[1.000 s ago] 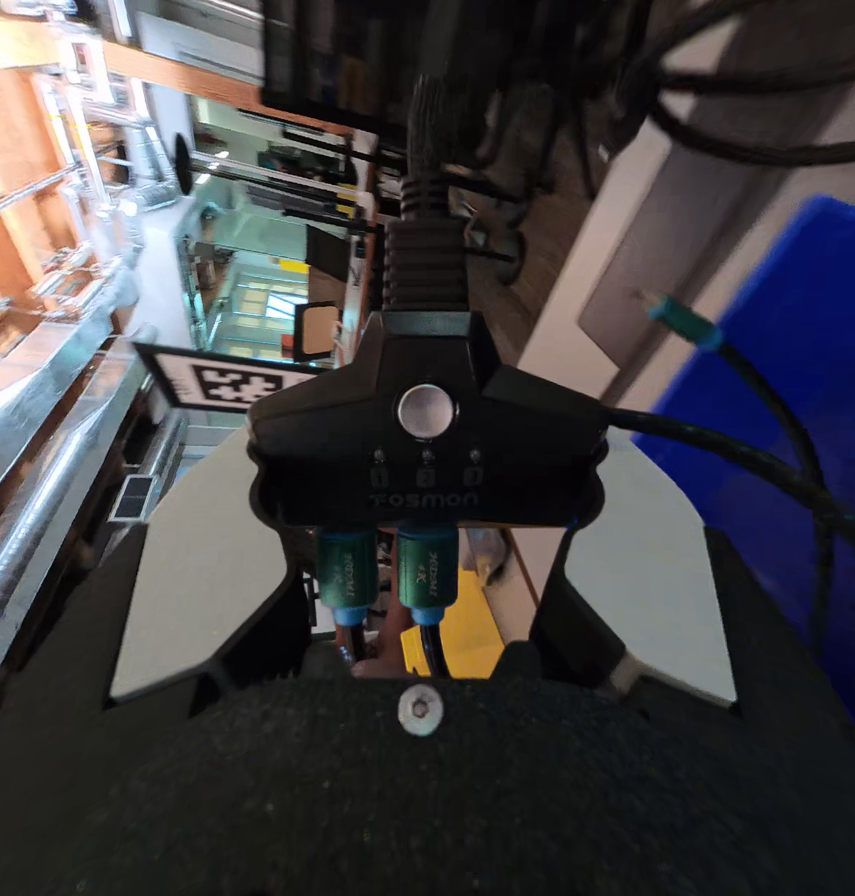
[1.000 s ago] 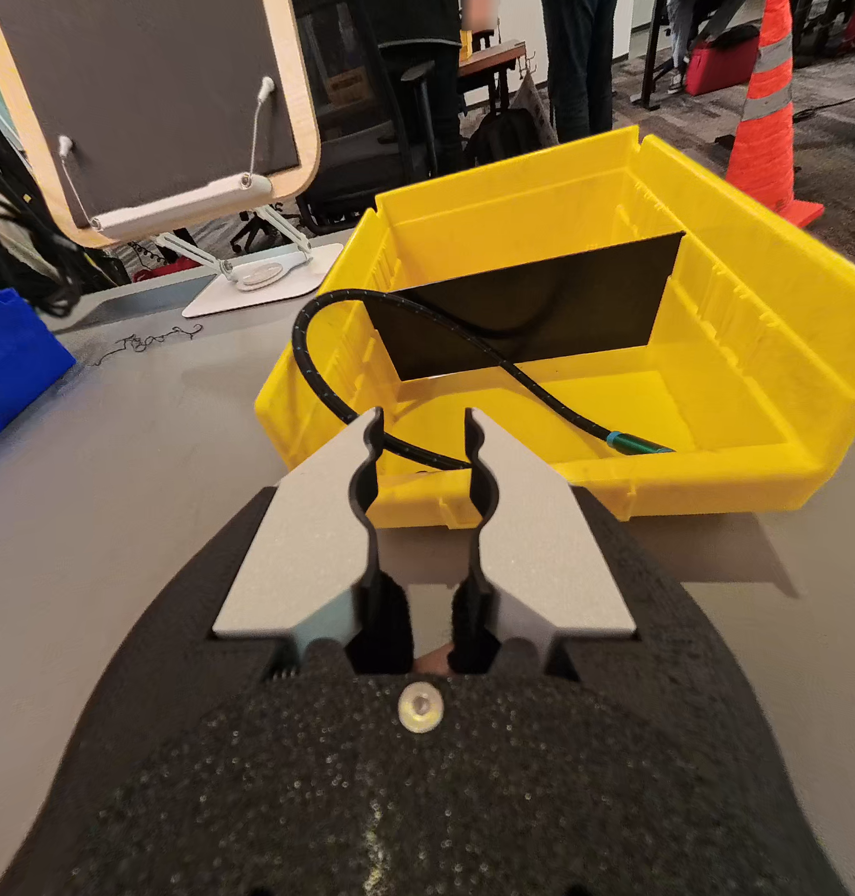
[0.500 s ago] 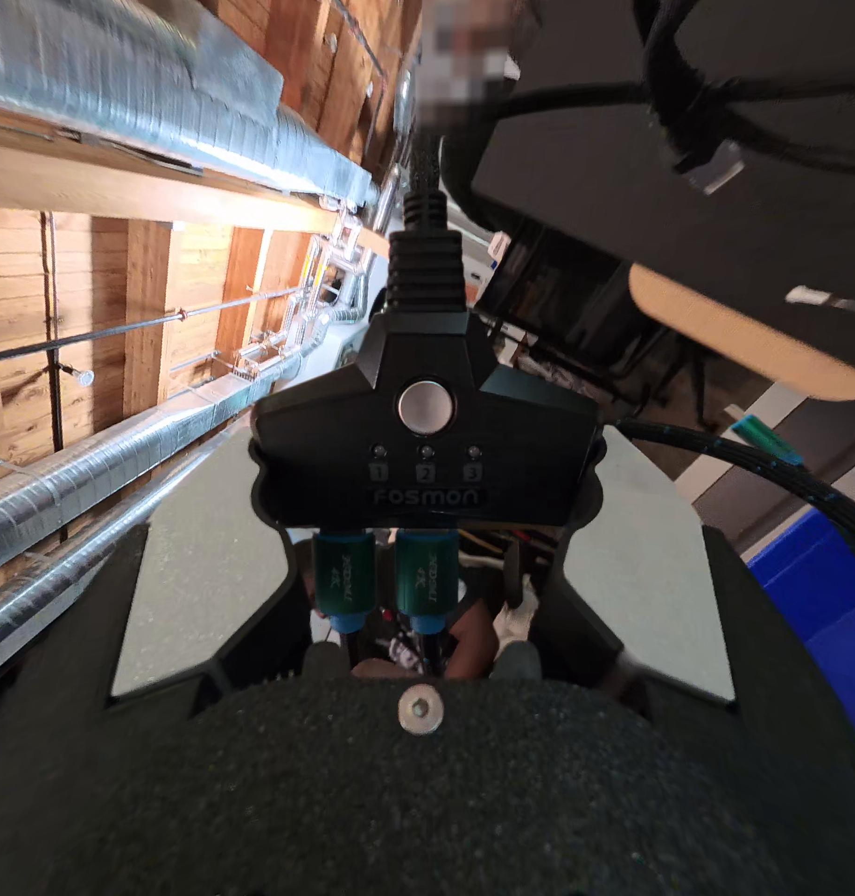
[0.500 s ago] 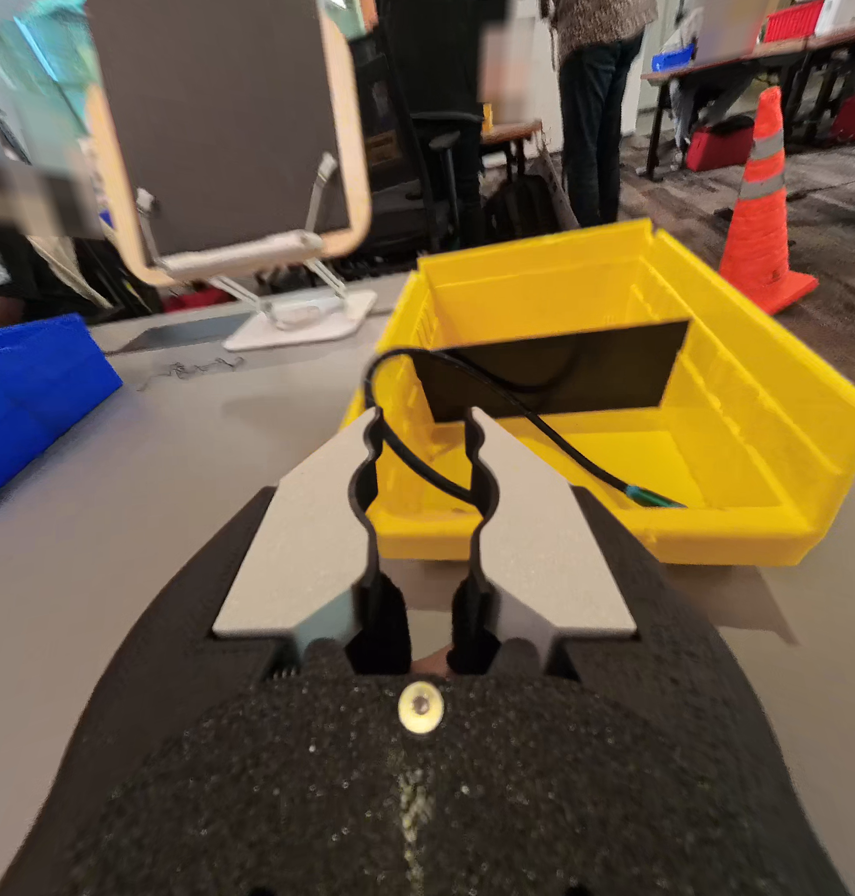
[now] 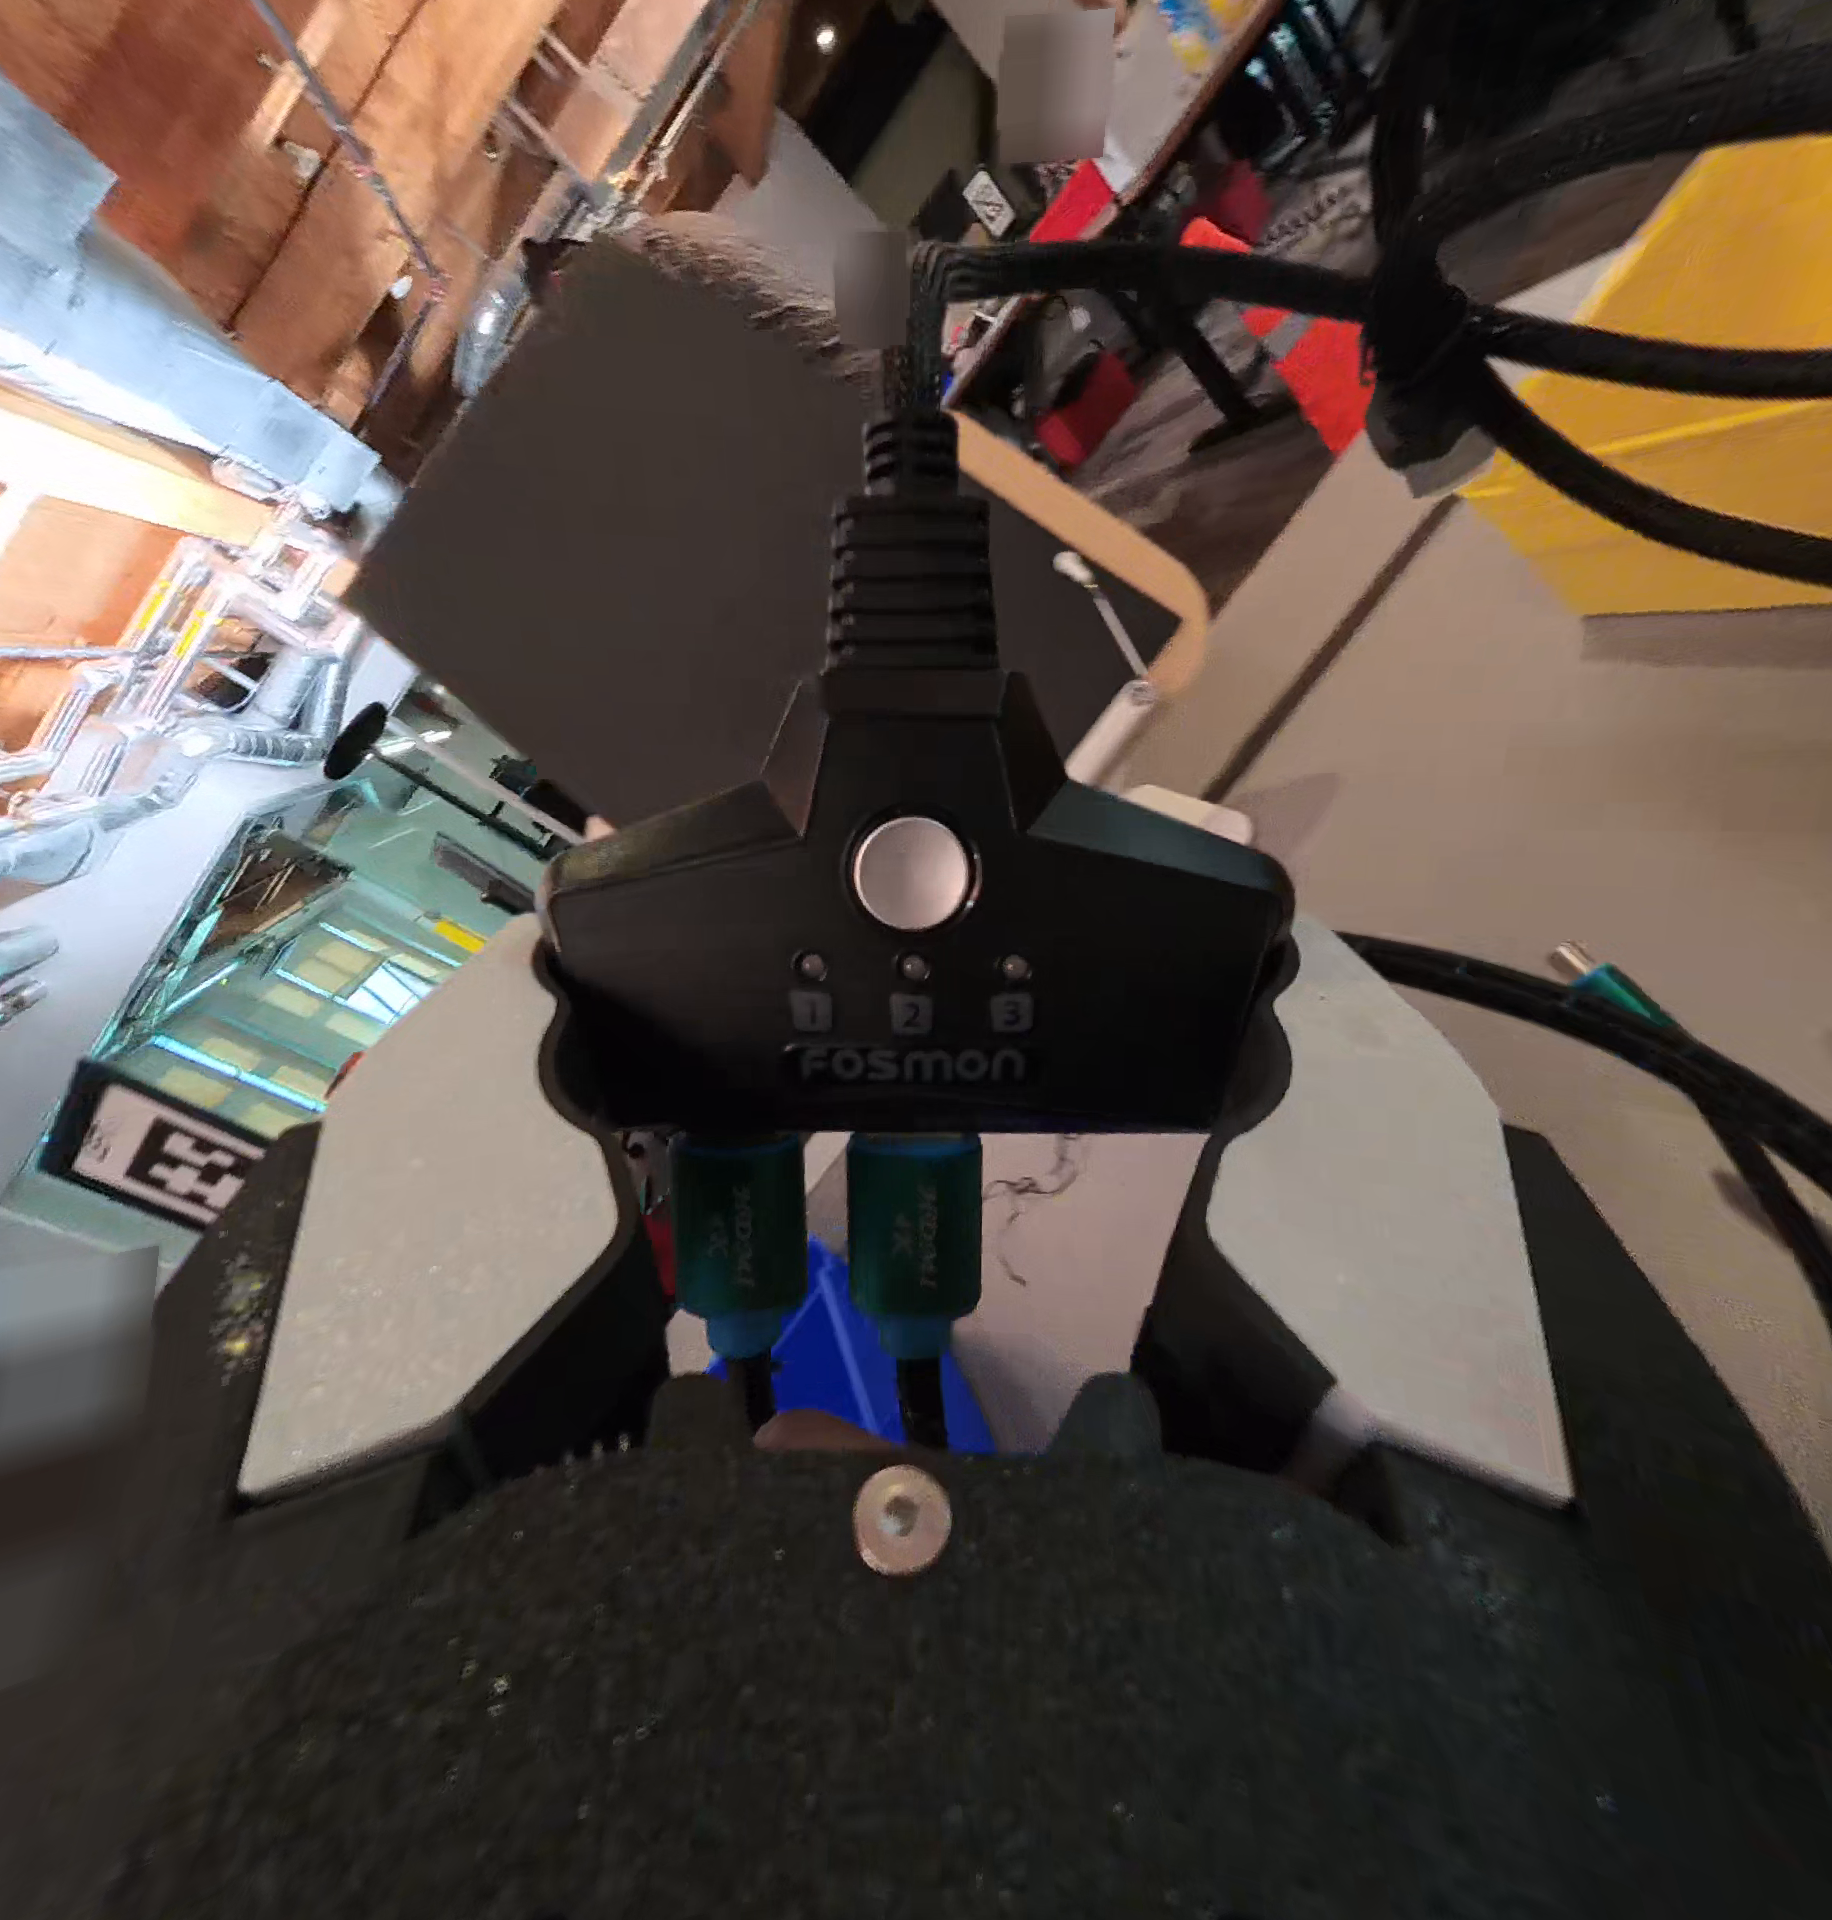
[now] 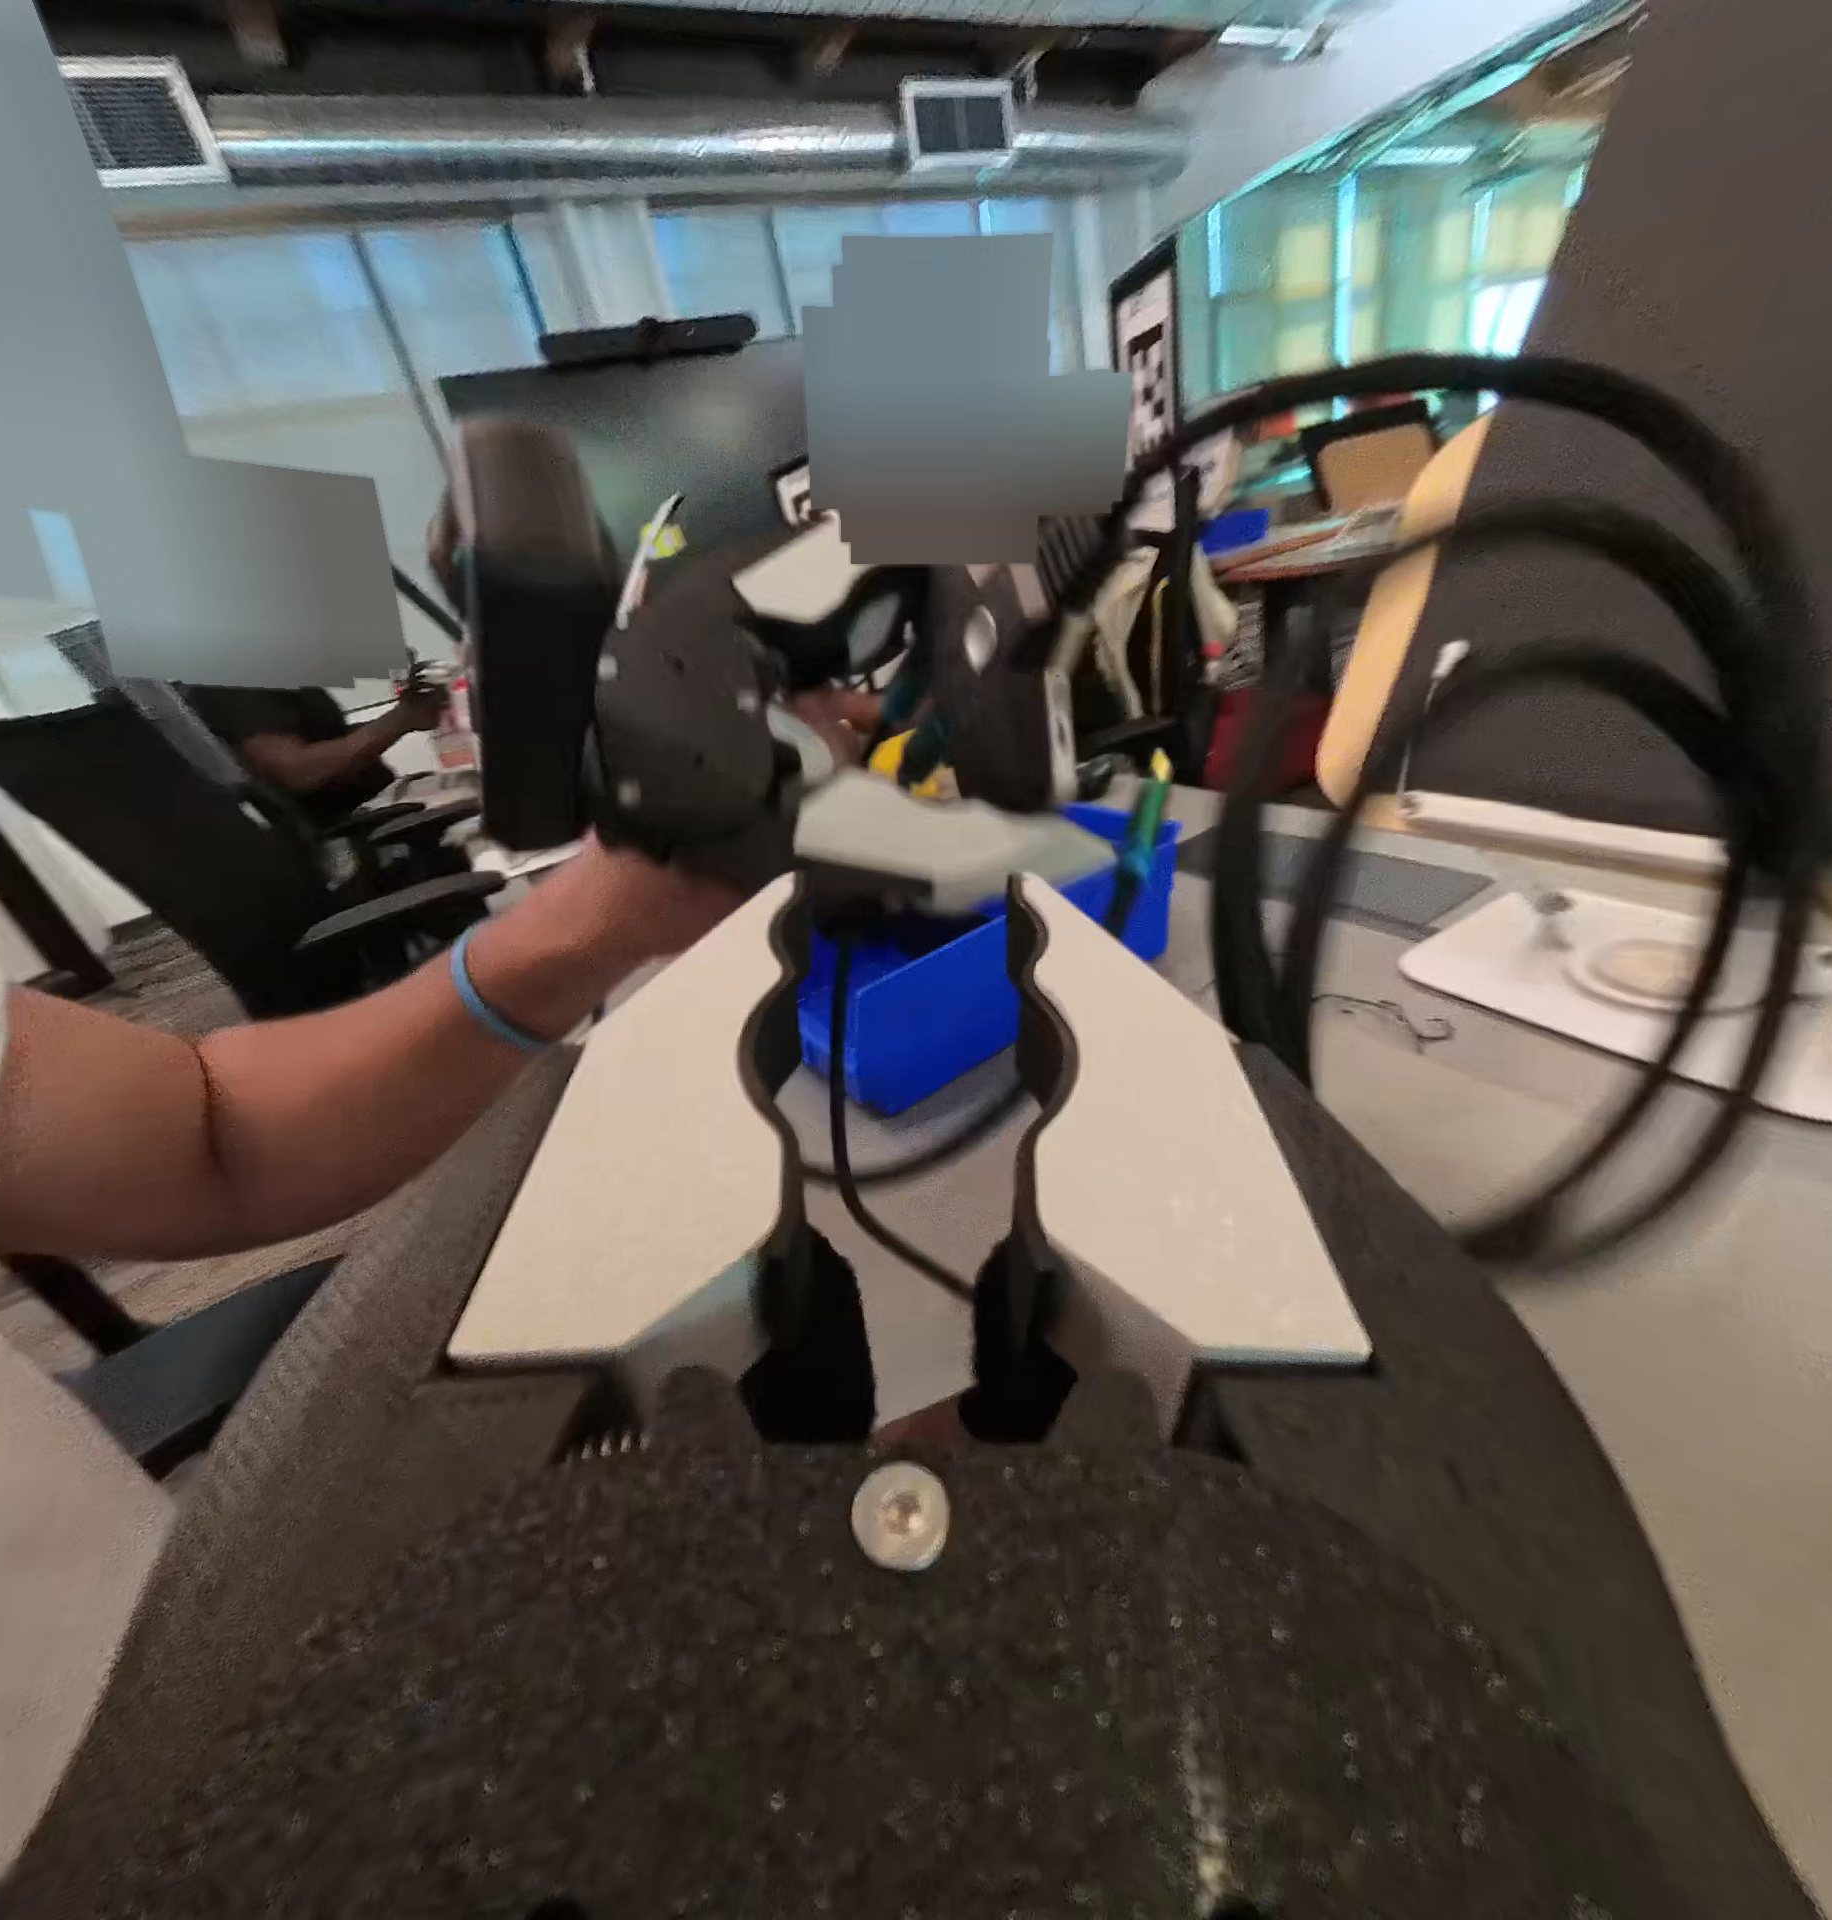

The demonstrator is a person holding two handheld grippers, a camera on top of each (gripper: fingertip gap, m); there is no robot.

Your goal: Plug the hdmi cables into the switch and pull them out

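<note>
My left gripper [image 5: 917, 997] is shut on the black HDMI switch [image 5: 917, 935] and holds it in the air, its silver button facing the camera. Two green HDMI plugs [image 5: 737, 1226] [image 5: 914, 1226] sit in the switch's near ports. The third port is hidden. A third green plug [image 5: 1608, 987] lies loose on the table to the right. My right gripper [image 6: 901, 904] is open with a narrow gap and holds nothing. A thin black cable [image 6: 839, 1039] runs behind that gap. The left gripper [image 6: 746, 727] also shows ahead in the right wrist view, held by a hand.
A blue bin [image 6: 943, 997] stands on the grey table [image 6: 1618, 1299] just beyond my right gripper. A green plug [image 6: 1151, 821] stands over the bin's far corner. Black cable loops [image 6: 1722, 831] hang at the right. A yellow bin [image 5: 1670, 416] and a board on a white stand [image 6: 1618, 966] are nearby. People sit behind.
Both views have swung. My right gripper has turned from the yellow bin to face the left gripper and the blue bin. My left gripper still holds the switch with both plugs in.
</note>
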